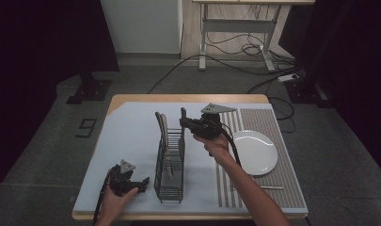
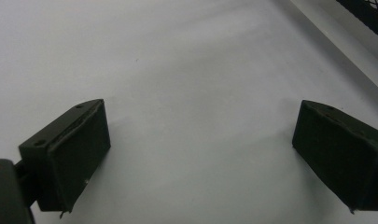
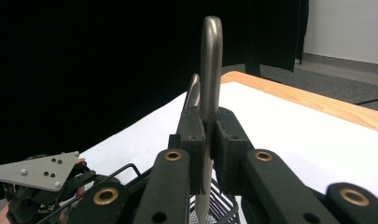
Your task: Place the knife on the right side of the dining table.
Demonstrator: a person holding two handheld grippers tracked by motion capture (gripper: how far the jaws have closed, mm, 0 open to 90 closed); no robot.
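Note:
A black wire cutlery rack stands in the middle of the pale mat. My right gripper is above its far end, shut on the handle of an upright metal utensil whose lower end reaches down into the rack. In the right gripper view the jaws clamp that handle at mid-length. Two more utensil handles stand in the rack beside it. My left gripper rests low near the table's front left, open, with only bare mat between its jaws.
A white plate lies on a striped placemat at the right, with a slim metal utensil near its front edge. A corner of the rack lies just beyond the left gripper. The wooden table edge runs along the back.

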